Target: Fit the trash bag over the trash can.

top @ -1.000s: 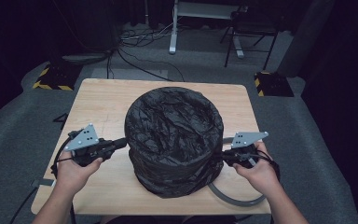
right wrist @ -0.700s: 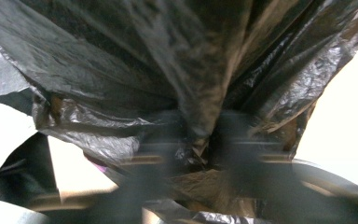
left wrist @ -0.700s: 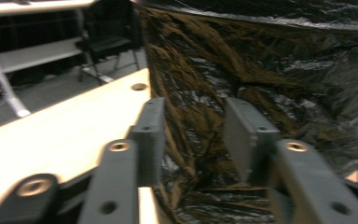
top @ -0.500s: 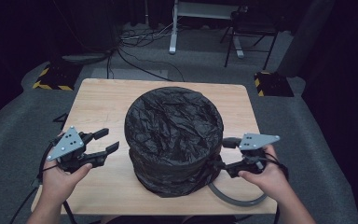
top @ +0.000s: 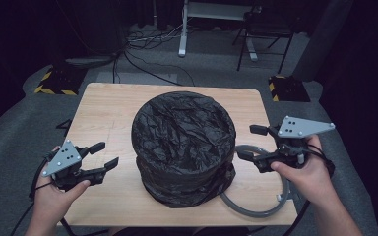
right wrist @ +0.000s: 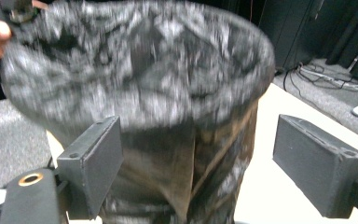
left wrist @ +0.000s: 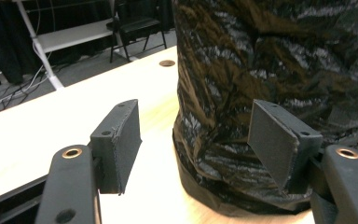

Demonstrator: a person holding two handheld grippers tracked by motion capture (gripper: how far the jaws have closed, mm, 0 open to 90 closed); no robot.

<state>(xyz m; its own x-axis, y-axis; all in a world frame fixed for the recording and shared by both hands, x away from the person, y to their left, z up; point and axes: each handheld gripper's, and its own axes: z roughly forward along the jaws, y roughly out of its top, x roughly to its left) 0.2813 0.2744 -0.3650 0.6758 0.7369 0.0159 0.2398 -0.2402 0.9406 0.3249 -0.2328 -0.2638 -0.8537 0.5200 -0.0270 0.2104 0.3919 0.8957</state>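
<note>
A round black bin (top: 184,142) lined with a crinkled black plastic bag stands in the middle of the wooden table (top: 108,113). My left gripper (top: 107,154) is off the bin's left side, a short gap away. Its jaws have just been opening and nothing is between them. In the left gripper view the gripper (left wrist: 196,140) faces the bag's (left wrist: 270,56) lower folds. My right gripper (top: 247,142) hovers raised at the bin's right side. Its jaws have also just been opening and are empty. In the right gripper view the gripper (right wrist: 198,163) faces the blurred bag (right wrist: 144,70).
A grey hose (top: 256,211) loops on the table's front right corner by the bin's base. Beyond the table, on the carpet, are cables (top: 142,59), a white desk leg (top: 183,29), a chair (top: 268,34) and striped floor blocks (top: 59,81).
Both grippers were closed on the bag at the bin's sides; now both are open and drawn away from it. The right gripper has also risen.
</note>
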